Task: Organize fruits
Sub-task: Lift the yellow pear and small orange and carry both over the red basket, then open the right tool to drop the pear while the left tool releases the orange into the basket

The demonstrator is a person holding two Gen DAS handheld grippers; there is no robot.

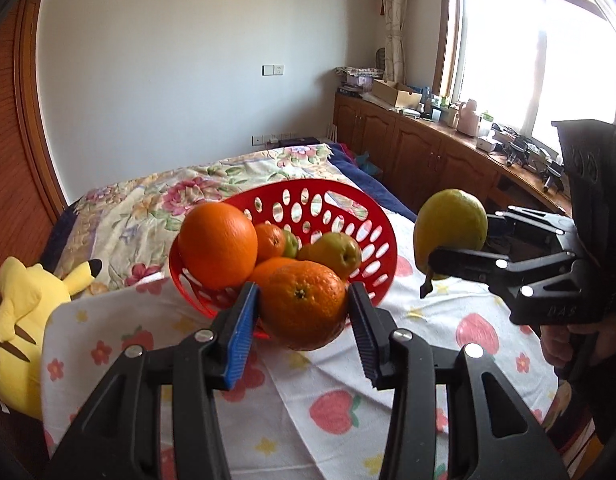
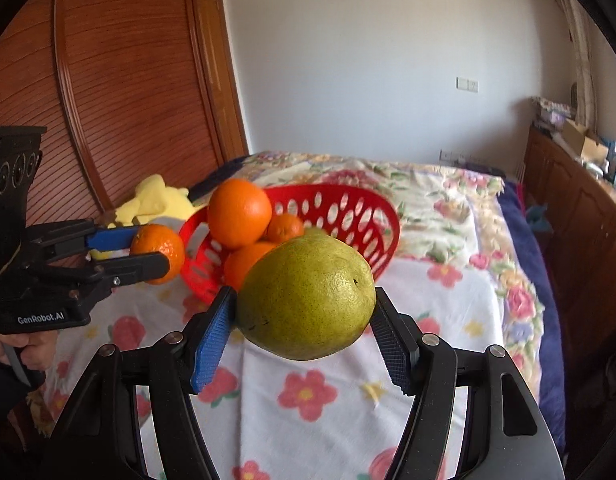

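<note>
A red perforated basket (image 1: 348,208) (image 2: 348,204) stands on the flowered cloth, tilted toward me. In it lie a large orange (image 1: 217,246) (image 2: 239,212), smaller oranges (image 1: 269,240) and a pear (image 1: 336,252). My left gripper (image 1: 303,288) (image 2: 151,250) is shut on an orange (image 1: 303,308) (image 2: 161,254), held in the air just in front of the basket's left side. To the right of the basket, also clear of the cloth, my right gripper (image 2: 303,294) (image 1: 460,240) is shut on a green-yellow pear (image 2: 308,300) (image 1: 452,224).
A yellow plush toy (image 1: 27,304) (image 2: 155,200) lies left of the basket at the cloth's edge. A flowered bedspread (image 1: 167,196) stretches behind. Wooden cabinets (image 1: 420,152) with clutter run along the right under the window. A wooden slatted door (image 2: 127,80) stands at the left.
</note>
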